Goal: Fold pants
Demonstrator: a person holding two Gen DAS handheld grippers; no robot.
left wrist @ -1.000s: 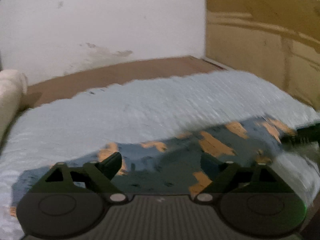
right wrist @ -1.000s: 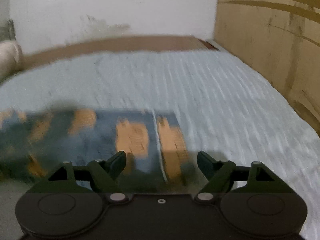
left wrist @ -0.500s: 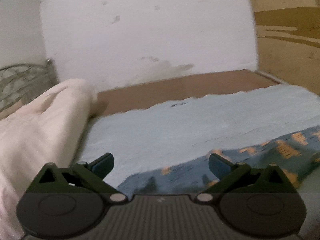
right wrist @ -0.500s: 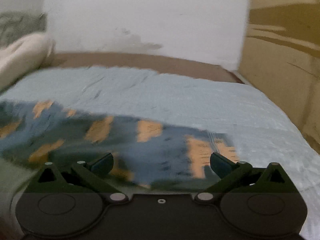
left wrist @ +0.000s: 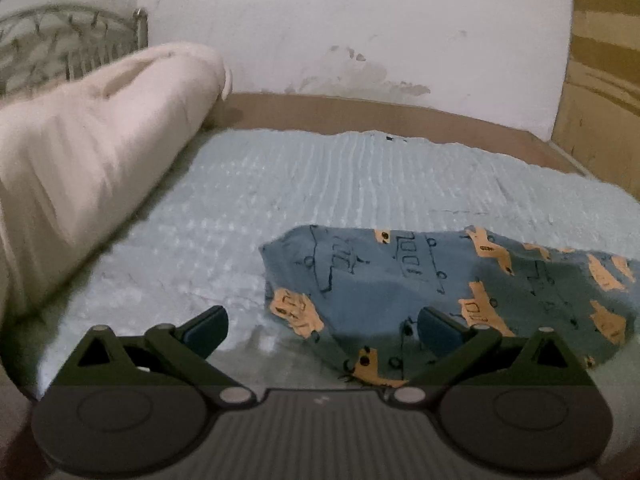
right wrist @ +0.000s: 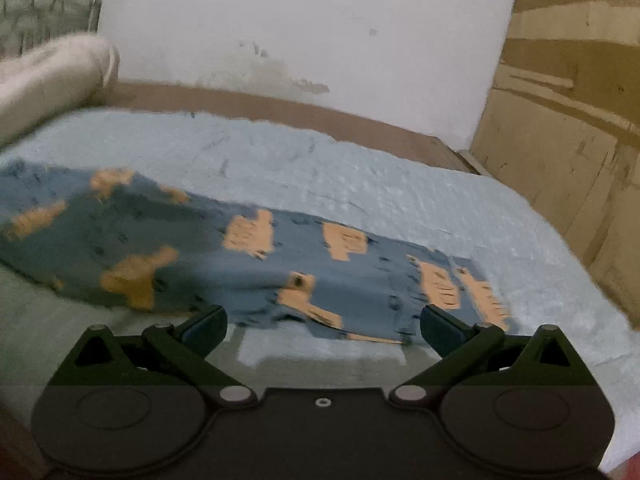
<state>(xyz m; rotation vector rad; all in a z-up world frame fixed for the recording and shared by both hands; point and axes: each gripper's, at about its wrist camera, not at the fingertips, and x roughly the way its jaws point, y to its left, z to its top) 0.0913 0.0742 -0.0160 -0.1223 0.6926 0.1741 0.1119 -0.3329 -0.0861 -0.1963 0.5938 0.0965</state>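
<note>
Swung leftward since a second ago, both tools now spread wide and empty. Pants (left wrist: 448,300) lying flat on bed (left wrist: 320,184), just ahead of left tool (left wrist: 322,326) and right tool (right wrist: 322,326). Soft, light, floppy; best pinched at hem corners.

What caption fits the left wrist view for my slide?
Open left tongs hover over blue pants with orange vehicle prints, lying on a light-blue bedspread.

no readable text anywhere here, honestly. the pants (left wrist: 420,280) only carry a print of little orange trucks and line-drawn vehicles, no words or numbers, and no label or brand shows up in either view.
</note>
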